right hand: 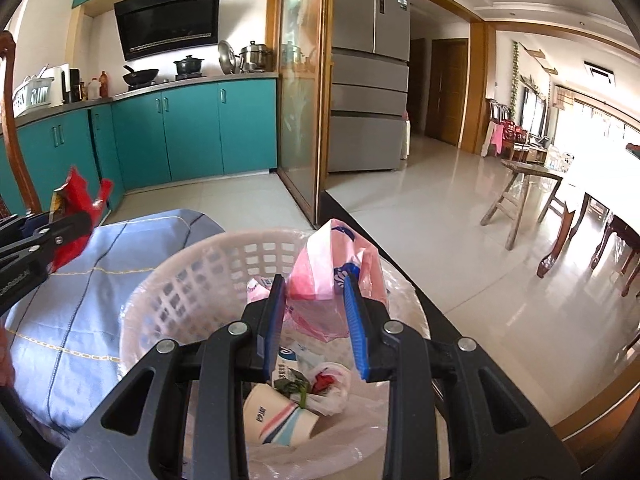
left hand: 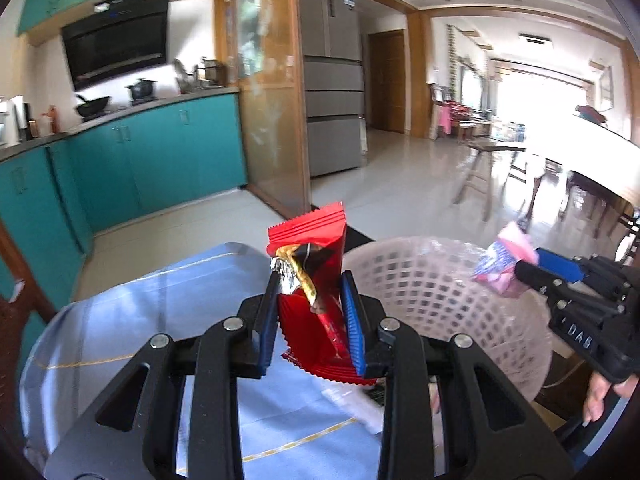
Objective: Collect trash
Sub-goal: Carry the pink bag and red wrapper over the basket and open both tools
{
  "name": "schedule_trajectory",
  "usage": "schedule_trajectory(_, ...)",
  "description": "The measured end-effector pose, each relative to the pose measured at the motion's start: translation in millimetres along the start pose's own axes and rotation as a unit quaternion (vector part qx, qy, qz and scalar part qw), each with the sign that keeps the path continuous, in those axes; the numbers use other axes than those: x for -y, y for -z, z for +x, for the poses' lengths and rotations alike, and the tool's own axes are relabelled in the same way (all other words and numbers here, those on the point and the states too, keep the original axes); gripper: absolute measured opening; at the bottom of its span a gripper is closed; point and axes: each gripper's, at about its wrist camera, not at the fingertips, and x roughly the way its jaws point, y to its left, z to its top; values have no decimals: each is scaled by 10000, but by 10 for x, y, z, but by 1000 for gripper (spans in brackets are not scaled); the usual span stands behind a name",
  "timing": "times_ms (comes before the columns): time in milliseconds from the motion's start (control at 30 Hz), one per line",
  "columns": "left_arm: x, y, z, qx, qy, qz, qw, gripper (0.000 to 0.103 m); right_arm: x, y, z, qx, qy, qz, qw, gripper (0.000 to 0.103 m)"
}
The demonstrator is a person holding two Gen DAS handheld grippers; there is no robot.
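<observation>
Left wrist view: left gripper (left hand: 312,316), jaws narrowed, pinches a red wrapper (left hand: 316,280) above the blue cloth (left hand: 120,320), beside the basket (left hand: 432,292). Right wrist view: right gripper (right hand: 318,320), jaws narrowed, clamps a pink bag (right hand: 320,264) over the basket (right hand: 192,276), which holds a paper cup (right hand: 276,416).

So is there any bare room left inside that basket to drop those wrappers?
Some. The basket is bare along its left wall and near rim. Its middle is crowded: a paper cup, a knotted bag and packaging. The blue cloth left of the basket lies bare.
</observation>
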Motion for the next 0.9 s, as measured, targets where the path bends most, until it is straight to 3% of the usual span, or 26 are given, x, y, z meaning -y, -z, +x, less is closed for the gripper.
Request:
schedule_trajectory(167, 95, -50, 268, -126, 439, -42, 9990, 32, 16, 23, -9, -28, 33, 25, 10000, 30)
schedule_trajectory(267, 130, -29, 350, -197, 645, -101, 9977, 41, 2, 7, 10, -52, 34, 2, 10000, 30)
schedule_trajectory(433, 200, -20, 331, -95, 597, 76, 9981, 76, -39, -11, 43, -157, -59, -20, 9999, 30)
schedule_trajectory(700, 9, -32, 231, -19, 319, -64, 9995, 83, -76, -55, 25, -56, -63, 20, 10000, 60)
schedule_trajectory(900, -102, -31, 163, -1, 129, -215, 9997, 85, -157, -60, -2, 34, -70, -38, 10000, 71)
